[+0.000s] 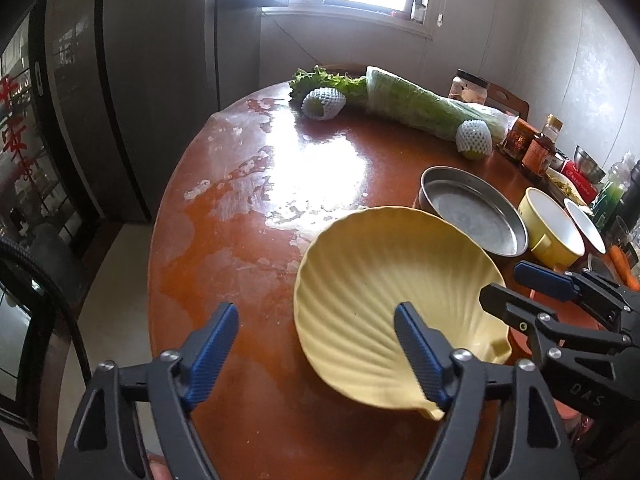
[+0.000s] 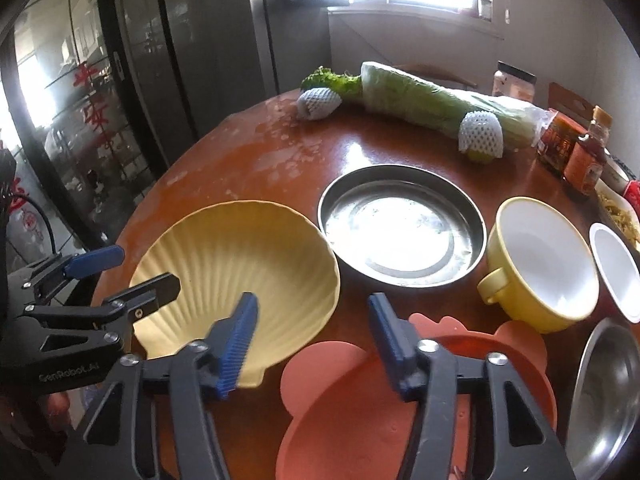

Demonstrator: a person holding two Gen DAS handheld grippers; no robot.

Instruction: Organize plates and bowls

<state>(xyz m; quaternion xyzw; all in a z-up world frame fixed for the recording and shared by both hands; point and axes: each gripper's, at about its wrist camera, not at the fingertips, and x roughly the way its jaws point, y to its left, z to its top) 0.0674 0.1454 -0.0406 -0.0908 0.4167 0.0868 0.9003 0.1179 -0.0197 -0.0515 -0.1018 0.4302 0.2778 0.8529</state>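
A yellow shell-shaped plate (image 1: 384,300) (image 2: 240,268) lies on the red-brown round table (image 1: 240,240). My left gripper (image 1: 316,344) is open, its jaws straddling the plate's near left rim; it shows at the left in the right wrist view (image 2: 132,270). My right gripper (image 2: 312,320) is open and empty, above the gap between the shell plate and a salmon-pink plate (image 2: 360,412); it shows at the right in the left wrist view (image 1: 516,284). A steel plate (image 2: 400,224) (image 1: 476,212), a yellow bowl (image 2: 548,264) (image 1: 552,228) and a white bowl (image 2: 616,272) stand behind.
Wrapped celery (image 2: 432,96), two net-wrapped fruits (image 2: 480,132) (image 2: 316,104) and jars and bottles (image 2: 576,148) sit at the table's back and right. A steel bowl (image 2: 604,400) is at the right edge. Dark glass doors (image 2: 80,120) stand left of the table.
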